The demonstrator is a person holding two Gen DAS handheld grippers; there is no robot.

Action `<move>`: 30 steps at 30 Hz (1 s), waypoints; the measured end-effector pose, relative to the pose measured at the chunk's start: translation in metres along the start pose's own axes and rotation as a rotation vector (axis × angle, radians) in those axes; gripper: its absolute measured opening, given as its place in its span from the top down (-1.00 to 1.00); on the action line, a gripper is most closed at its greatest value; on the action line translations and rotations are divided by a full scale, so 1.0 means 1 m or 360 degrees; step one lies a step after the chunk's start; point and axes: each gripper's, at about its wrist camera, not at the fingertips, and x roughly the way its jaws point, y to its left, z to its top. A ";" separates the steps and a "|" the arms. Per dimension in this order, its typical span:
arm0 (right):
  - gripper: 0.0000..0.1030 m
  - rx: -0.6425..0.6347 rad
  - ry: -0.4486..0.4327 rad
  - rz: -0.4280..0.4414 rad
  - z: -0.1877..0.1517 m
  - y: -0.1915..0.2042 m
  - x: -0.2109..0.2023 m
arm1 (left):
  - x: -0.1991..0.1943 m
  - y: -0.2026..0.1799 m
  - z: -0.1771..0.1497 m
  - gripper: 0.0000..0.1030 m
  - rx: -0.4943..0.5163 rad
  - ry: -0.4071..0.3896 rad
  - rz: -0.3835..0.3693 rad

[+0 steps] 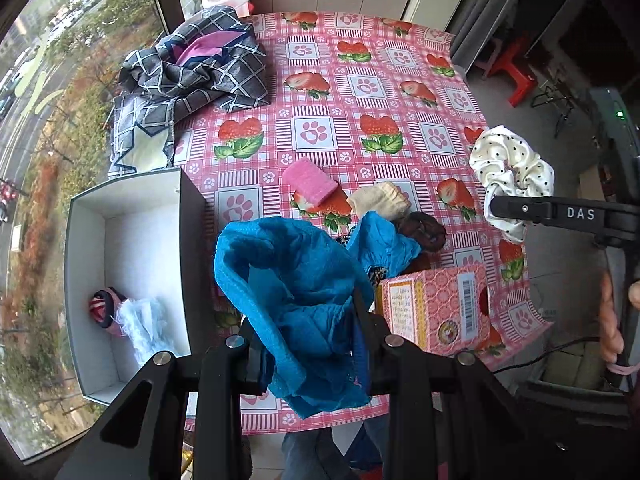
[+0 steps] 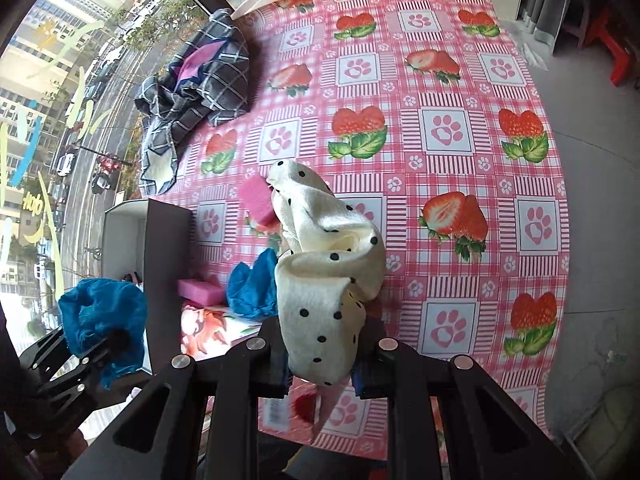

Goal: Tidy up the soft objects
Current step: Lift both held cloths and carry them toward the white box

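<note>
1. The left gripper point(image 1: 310, 344) is clamped on a blue cloth point(image 1: 288, 292), held above the near edge of the table point(image 1: 400, 92). The cloth bunches up out of the jaws and its loose end hangs down past them, so its long axis runs roughly along the fingers.
2. The right gripper point(image 2: 320, 360) is closed on a white scrunchie with black dots point(image 2: 324, 264), lifted clear of the tablecloth. In the right wrist view the scrunchie stretches away from the jaws toward the far edge of the table, folded over on itself.
3. In the left wrist view the same scrunchie point(image 1: 512, 172) hangs over the right edge of the table, pinched by a black finger point(image 1: 560, 212) lying nearly level.
4. An open white box point(image 1: 128, 256) sits at the near left corner of the table. A striped band point(image 1: 105, 307) and a pale blue piece point(image 1: 144, 324) lie in its near end.
5. A pink sponge point(image 1: 310, 186) lies near the middle of the table, tilted, its long axis pointing toward the near right.
6. Beside it lie a cream glove point(image 1: 380, 199), a second blue cloth point(image 1: 384, 240) and a dark brown scrunchie point(image 1: 426, 231), bunched together.
7. A pink printed carton point(image 1: 436, 308) stands by the near edge.
8. A grey checked cloth point(image 1: 192, 80) is heaped at the far left corner.
</note>
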 end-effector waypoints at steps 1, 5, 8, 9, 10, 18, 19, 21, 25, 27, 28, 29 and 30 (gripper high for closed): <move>0.57 0.0002 -0.0008 -0.0011 -0.004 0.005 -0.001 | -0.001 0.003 -0.003 0.35 -0.0001 -0.0003 -0.0010; 0.57 0.0027 -0.0011 -0.0020 -0.020 0.020 -0.004 | -0.009 0.017 -0.015 0.35 -0.0009 -0.0031 -0.0029; 0.57 0.0019 -0.0019 -0.0024 -0.034 0.037 -0.008 | -0.016 0.028 -0.024 0.35 -0.0018 -0.0062 -0.0034; 0.57 0.0017 -0.0023 -0.0020 -0.039 0.043 -0.009 | -0.018 0.033 -0.026 0.35 -0.0026 -0.0069 -0.0037; 0.57 0.0011 -0.0026 -0.0018 -0.044 0.050 -0.010 | -0.021 0.038 -0.030 0.35 -0.0037 -0.0078 -0.0041; 0.57 -0.0108 -0.0005 0.0022 -0.065 0.106 -0.005 | -0.036 0.065 -0.047 0.35 -0.0108 -0.0147 -0.0055; 0.57 -0.0124 0.0002 0.0026 -0.066 0.111 -0.004 | -0.039 0.069 -0.049 0.35 -0.0126 -0.0157 -0.0054; 0.57 -0.0162 0.0019 0.0034 -0.068 0.123 -0.001 | -0.041 0.076 -0.052 0.35 -0.0154 -0.0171 -0.0052; 0.57 -0.0236 0.0042 0.0037 -0.068 0.143 0.002 | -0.047 0.092 -0.059 0.35 -0.0242 -0.0198 -0.0047; 0.57 -0.0269 0.0049 0.0039 -0.067 0.153 0.003 | -0.049 0.100 -0.063 0.35 -0.0285 -0.0210 -0.0046; 0.57 -0.0292 0.0055 0.0039 -0.067 0.159 0.003 | -0.051 0.103 -0.065 0.35 -0.0302 -0.0217 -0.0046; 0.57 -0.0308 0.0057 0.0038 -0.068 0.164 0.003 | -0.052 0.107 -0.067 0.35 -0.0322 -0.0225 -0.0044; 0.57 -0.0328 0.0062 0.0037 -0.068 0.169 0.004 | -0.053 0.109 -0.068 0.35 -0.0330 -0.0229 -0.0042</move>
